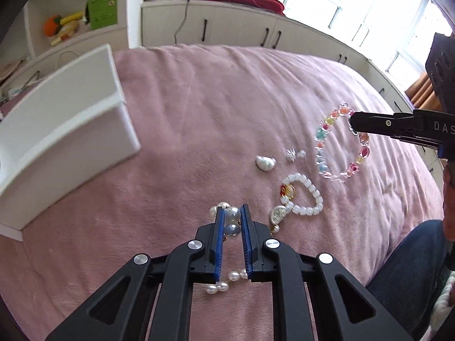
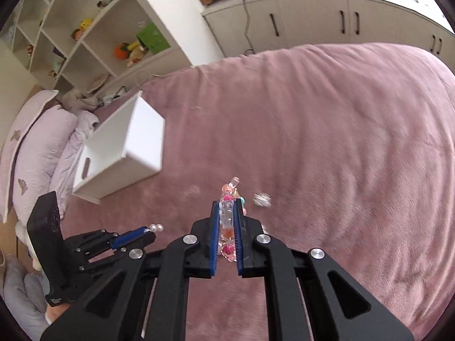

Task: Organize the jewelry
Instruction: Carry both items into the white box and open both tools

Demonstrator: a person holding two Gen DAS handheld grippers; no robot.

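In the left wrist view my left gripper (image 1: 231, 209) is shut on a pearl bracelet (image 1: 231, 229); grey and white pearls sit between its blue pads and more hang below. At the right my right gripper (image 1: 352, 120) is shut on a colourful bead bracelet (image 1: 364, 152), which dangles over the pink blanket. A white bead bracelet (image 1: 303, 196), a baroque pearl (image 1: 264, 162) and small crystal pieces (image 1: 294, 154) lie on the blanket. In the right wrist view the right gripper (image 2: 227, 206) pinches the colourful bracelet (image 2: 226, 233), and the left gripper (image 2: 150, 231) shows pearls (image 2: 157, 228) at its tip.
A white open box (image 1: 62, 130) stands on the pink blanket (image 1: 213, 108) at the left, also in the right wrist view as the box (image 2: 122, 147). Pillows (image 2: 34, 142) lie beyond it. White cabinets (image 1: 241, 28) and shelves line the back. A person's jeans-clad leg (image 1: 406, 270) is at the right.
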